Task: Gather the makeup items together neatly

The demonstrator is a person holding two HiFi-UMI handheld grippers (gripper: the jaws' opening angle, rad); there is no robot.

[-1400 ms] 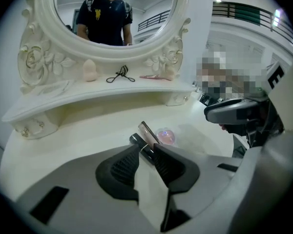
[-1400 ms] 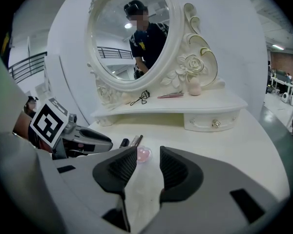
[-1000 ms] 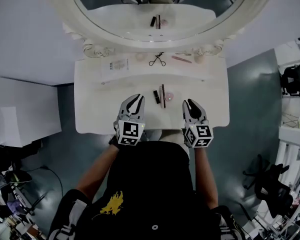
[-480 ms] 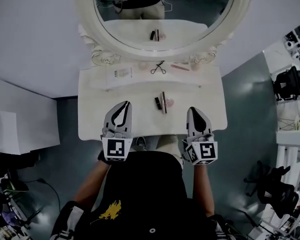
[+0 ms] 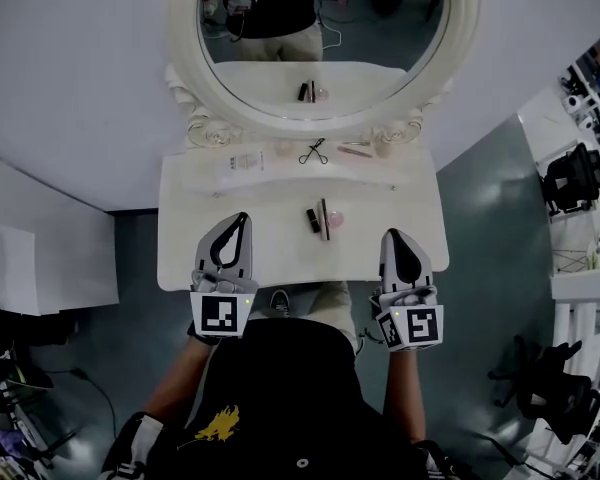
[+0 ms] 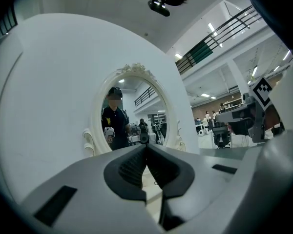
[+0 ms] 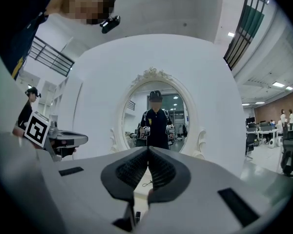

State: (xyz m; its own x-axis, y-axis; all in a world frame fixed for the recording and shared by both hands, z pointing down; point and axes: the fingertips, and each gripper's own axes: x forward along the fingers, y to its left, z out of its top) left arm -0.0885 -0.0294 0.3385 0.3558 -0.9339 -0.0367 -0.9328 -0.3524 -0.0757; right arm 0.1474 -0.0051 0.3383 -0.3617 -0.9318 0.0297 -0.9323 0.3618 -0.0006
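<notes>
With left tool (image 5: 242,218) and right tool (image 5: 394,236) both clenched empty, a makeup cluster (image 5: 322,218) lies gathered on the counter (image 5: 180,258), but the eyelash curler (image 5: 314,152) farther back seemingly awaits collecting.

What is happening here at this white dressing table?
A person at a white dressing table holds a claw in each hand. The left claw and the right claw are both shut and empty, over the table's front part. A dark tube, a thin stick and a pink round piece lie grouped mid-table. An eyelash curler and other items rest on the rear shelf below the mirror.
</notes>
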